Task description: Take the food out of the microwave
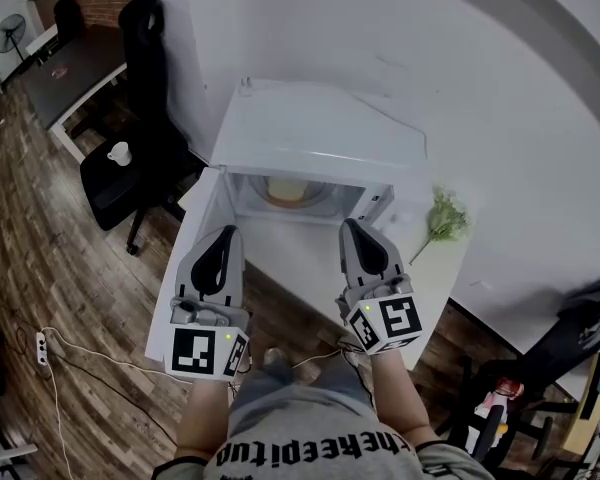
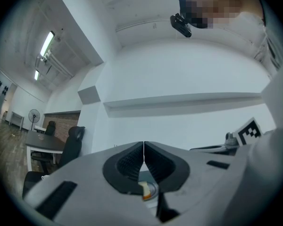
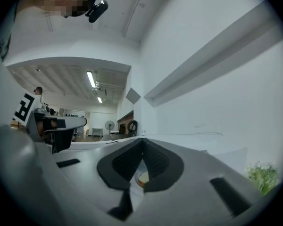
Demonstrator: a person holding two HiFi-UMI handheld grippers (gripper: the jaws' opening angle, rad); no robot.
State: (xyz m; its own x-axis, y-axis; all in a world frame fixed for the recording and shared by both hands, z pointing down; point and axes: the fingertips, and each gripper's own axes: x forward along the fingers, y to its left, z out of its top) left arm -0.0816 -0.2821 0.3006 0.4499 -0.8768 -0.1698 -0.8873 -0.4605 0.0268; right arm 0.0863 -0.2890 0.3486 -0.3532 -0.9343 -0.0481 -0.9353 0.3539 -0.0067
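Head view shows the open microwave (image 1: 320, 128) whole, food (image 1: 286, 190) inside; left claw (image 1: 227, 232), right claw (image 1: 349, 225) pressed together.

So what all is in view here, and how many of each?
microwave: one, white, door open, on the table
food: one, yellowish, inside the microwave
table: one, white, under the microwave
sprig: one, green, on the table, right of microwave
chair: one, black, left of microwave
cup: one, white, on the chair seat
power strip: one, white, on the floor
left tongs: one, grey, shut, empty
right tongs: one, grey, shut, empty
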